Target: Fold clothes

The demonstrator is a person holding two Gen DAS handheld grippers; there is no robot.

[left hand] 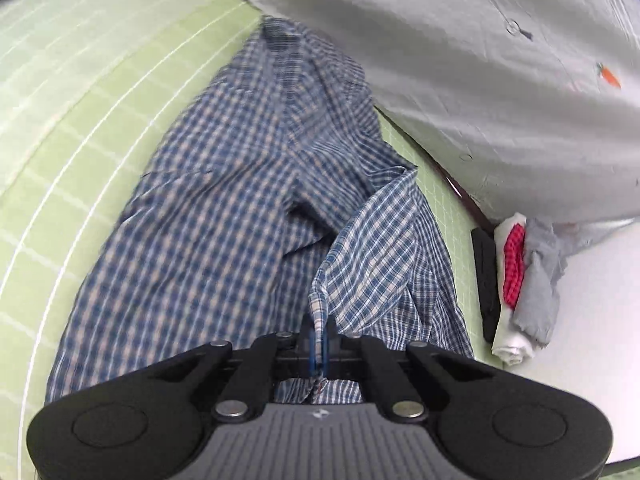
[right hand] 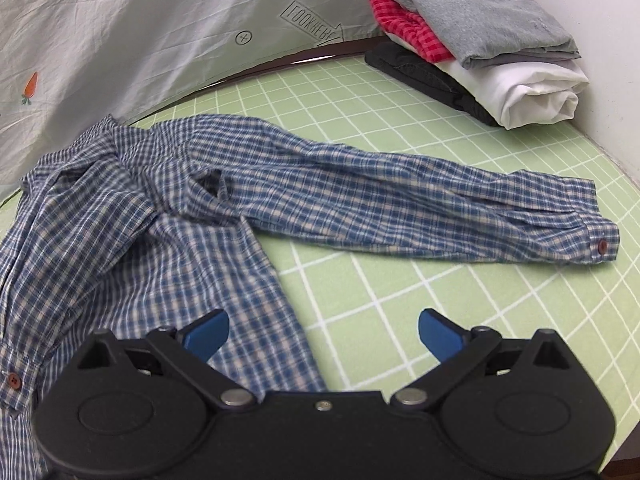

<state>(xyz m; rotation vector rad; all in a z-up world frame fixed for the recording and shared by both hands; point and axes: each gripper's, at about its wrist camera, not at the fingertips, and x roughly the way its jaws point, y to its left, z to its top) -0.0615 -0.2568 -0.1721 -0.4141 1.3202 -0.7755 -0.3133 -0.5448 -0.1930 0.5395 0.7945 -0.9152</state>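
The left gripper pinches a fold of the blue checked shirt sprawled across the green grid mat, the right gripper gaping wide, below a grey sheet printed "LOOK HERE" upside down.

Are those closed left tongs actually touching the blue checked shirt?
Touching. The left wrist view shows the left tongs shut on an edge of the blue checked cotton shirt.
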